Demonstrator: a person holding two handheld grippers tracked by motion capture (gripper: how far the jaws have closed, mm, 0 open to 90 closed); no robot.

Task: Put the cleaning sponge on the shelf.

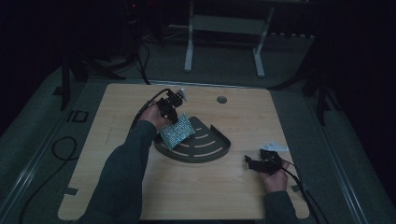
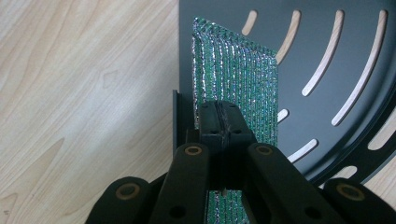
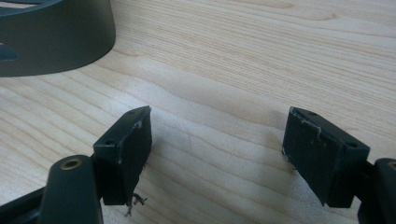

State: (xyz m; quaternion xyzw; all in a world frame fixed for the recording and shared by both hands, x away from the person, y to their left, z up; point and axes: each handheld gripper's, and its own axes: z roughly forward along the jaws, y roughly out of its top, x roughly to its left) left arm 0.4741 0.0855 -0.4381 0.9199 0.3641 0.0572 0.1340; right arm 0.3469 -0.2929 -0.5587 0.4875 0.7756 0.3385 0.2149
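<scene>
Tray: dark slotted half-round tray sits mid-table, everything else is placed off it.
Green pad: glittery green mesh pad tilted up over the tray's left edge.
Left gripper: left gripper at the tray's left edge, jaws pinched tight on the pad.
Right gripper: right gripper to the tray's right, low over bare wood, jaws spread wide, holding nothing.

High view was dim and underexposed; surroundings beyond the table fell to near black, detail soft. Both gripper views were bright, evenly lit, wood grain sharp. Near jaws slightly soft. Green mesh glinted. Shadows faint.
</scene>
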